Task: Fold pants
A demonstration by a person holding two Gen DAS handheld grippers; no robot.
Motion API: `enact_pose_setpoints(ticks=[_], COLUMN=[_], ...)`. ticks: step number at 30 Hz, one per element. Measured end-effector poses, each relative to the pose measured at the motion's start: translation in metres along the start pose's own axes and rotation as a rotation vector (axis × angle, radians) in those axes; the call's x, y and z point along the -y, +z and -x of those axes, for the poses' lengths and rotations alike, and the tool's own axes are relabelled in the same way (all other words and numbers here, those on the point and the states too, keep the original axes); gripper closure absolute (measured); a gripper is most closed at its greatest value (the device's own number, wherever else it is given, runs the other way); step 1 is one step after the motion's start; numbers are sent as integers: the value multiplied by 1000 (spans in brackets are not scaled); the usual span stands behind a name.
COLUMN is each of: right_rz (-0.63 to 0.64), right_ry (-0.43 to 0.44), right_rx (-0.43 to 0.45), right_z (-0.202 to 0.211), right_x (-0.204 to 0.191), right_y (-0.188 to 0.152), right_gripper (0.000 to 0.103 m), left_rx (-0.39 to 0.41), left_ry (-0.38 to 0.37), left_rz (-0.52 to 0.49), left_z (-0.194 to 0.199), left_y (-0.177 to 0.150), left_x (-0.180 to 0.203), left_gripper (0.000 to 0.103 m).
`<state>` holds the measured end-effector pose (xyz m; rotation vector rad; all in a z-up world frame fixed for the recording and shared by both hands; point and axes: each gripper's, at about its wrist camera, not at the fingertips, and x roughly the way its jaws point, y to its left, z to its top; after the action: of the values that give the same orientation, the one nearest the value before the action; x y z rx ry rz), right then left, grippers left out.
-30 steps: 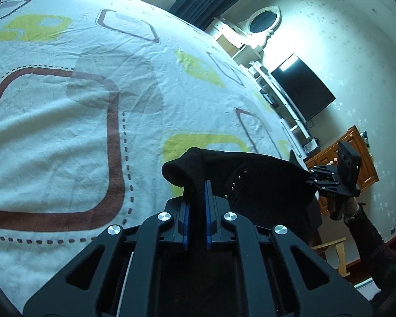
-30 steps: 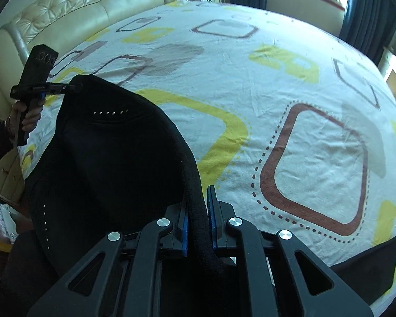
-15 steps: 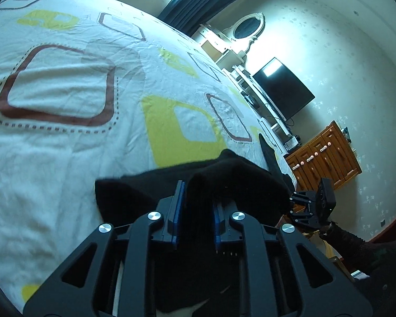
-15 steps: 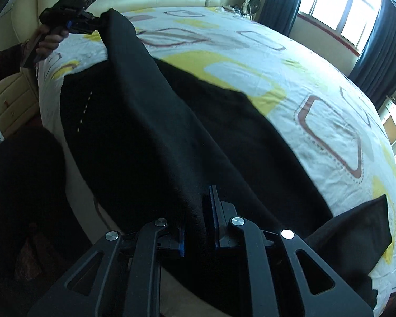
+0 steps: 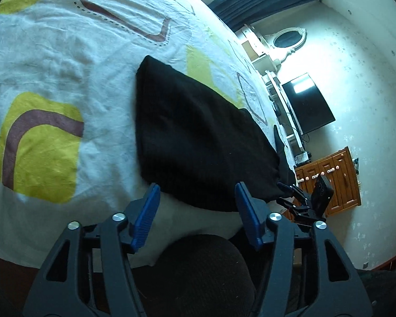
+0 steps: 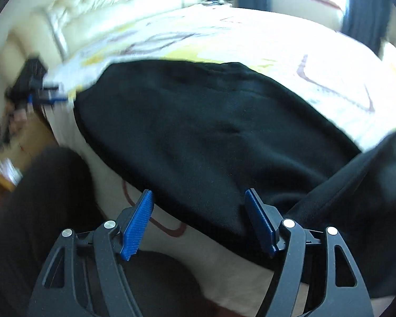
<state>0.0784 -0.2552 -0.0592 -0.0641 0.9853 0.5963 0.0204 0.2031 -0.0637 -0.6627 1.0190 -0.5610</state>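
The black pants (image 5: pixel 198 137) lie folded over on the bed near its front edge, and they also show in the right wrist view (image 6: pixel 203 137). My left gripper (image 5: pixel 198 208) is open and empty, just in front of the pants' near edge. My right gripper (image 6: pixel 199 219) is open and empty at the other end of the pants' near edge. A loose black part of the pants (image 6: pixel 377 185) hangs off to the right. The right gripper shows from the left wrist view (image 5: pixel 301 200), and the left gripper, blurred, from the right wrist view (image 6: pixel 37 89).
The bed sheet (image 5: pixel 52 79) is white with yellow and brown shapes. A TV (image 5: pixel 306 105), a white shelf and a wooden cabinet (image 5: pixel 338 177) stand by the wall on the right. A cream headboard (image 6: pixel 105 10) and dark curtains (image 6: pixel 364 5) are behind the bed. My dark-clothed legs (image 5: pixel 198 269) are below the grippers.
Both grippers held the pants up, then laid them down on the bed. Both have opened and let go. The pants now lie flat in a fold.
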Motion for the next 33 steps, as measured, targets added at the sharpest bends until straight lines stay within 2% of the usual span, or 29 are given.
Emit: enact_pose_setpoints(ticks=[5,8,10,12,17,21,23,24,26,29,33], right_rz=[-443,-606,-693,-755,-854,-897,-894,-892,-911,-925,-975], right_ry=[252,337,384,420,468,409,382,369,351,339,347], right_rx=[73,108,114,108,82,57,65,66,74,77,78], right_z=[13,23,24,23,9,6,11,13,16,21,18], right_x=[52,65,71,72,67,60,57,58,56,54,48], right_y=[-3,-16,-23,-28,-31,-35,-33,-31,-33,-37,-42], right_gripper=[33,33,33,33,33,33,33,33,33,33,33], left_rx=[20,14,47,71,87,126,143,147,160,179,186], left_ry=[36,80,94,113,216,309,355,378,403,384,388], left_rz=[98,202,273,295,344,402,408,409,431,471,455], left_z=[-29,-43,-42,-40,-46,-53,-55,-55,-55,-51,-48], left_y=[8,5,1,-1,1,2,2,2,-2,-8,-10], left_x=[18,11,8,9,13,19,23,24,19,10,14], left_gripper=[39,39,39,39,39,40,53,69,82,88,94])
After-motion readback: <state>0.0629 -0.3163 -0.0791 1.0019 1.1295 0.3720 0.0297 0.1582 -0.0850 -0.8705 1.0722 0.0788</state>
